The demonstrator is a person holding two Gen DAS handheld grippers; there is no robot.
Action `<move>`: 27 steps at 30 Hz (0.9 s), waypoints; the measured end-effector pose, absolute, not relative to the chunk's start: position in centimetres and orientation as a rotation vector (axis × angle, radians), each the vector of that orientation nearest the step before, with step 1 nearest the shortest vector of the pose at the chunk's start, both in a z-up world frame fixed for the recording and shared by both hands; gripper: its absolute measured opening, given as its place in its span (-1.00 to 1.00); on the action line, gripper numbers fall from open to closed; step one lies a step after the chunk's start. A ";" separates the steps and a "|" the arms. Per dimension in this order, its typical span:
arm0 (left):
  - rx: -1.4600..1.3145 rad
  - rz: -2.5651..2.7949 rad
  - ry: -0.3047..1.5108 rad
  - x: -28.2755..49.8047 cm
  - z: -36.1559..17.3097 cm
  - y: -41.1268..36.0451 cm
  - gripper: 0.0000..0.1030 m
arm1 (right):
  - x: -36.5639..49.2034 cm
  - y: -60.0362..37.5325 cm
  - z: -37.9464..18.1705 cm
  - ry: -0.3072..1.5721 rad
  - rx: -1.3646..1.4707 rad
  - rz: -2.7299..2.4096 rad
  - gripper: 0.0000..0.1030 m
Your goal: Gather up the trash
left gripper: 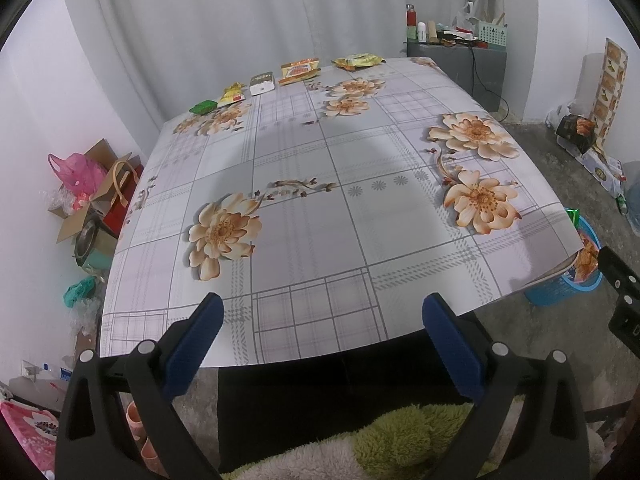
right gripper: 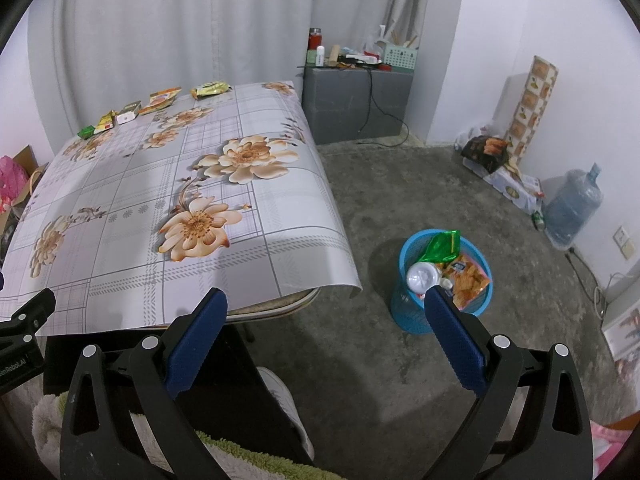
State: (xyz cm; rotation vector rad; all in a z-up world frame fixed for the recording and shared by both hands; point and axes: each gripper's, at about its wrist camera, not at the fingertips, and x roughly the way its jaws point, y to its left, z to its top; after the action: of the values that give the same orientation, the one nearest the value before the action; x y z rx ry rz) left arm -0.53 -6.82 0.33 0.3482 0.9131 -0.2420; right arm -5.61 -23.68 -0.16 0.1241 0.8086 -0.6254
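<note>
Five pieces of trash line the table's [left gripper: 304, 240] far edge: a green packet [left gripper: 203, 107], a yellow wrapper [left gripper: 232, 94], a white box [left gripper: 262, 83], an orange packet [left gripper: 300, 71] and a yellow-green bag [left gripper: 357, 61]. The blue bin [right gripper: 408, 312] on the floor beside the table already holds wrappers. Both the left gripper [left gripper: 320, 316] and the right gripper [right gripper: 325, 312] hang near the table's front edge, jaws wide apart and empty.

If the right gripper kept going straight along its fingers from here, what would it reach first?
Probably bare concrete floor. The right gripper is open and aimed between the table edge and the blue trash basket, which sits just off its right finger. Depth is unclear.
</note>
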 end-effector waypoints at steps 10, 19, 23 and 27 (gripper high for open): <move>0.349 -0.243 0.914 -0.4 0.3 -6.9 0.89 | -5.6 -23.7 -0.1 0.809 0.123 -0.624 0.84; 0.351 -0.243 0.916 -0.5 0.2 -6.8 0.89 | -5.6 -23.7 -0.1 0.810 0.125 -0.624 0.84; 0.352 -0.244 0.916 -0.5 0.2 -6.8 0.89 | -5.7 -23.6 -0.2 0.810 0.127 -0.626 0.84; 0.352 -0.243 0.915 -0.5 0.2 -6.8 0.89 | -5.7 -23.6 -0.1 0.810 0.128 -0.626 0.84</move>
State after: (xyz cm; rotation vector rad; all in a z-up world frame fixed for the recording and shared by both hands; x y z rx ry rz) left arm -0.55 -6.79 0.20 0.3518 0.9148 -0.2432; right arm -5.67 -23.59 -0.15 0.1280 0.8099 -0.6260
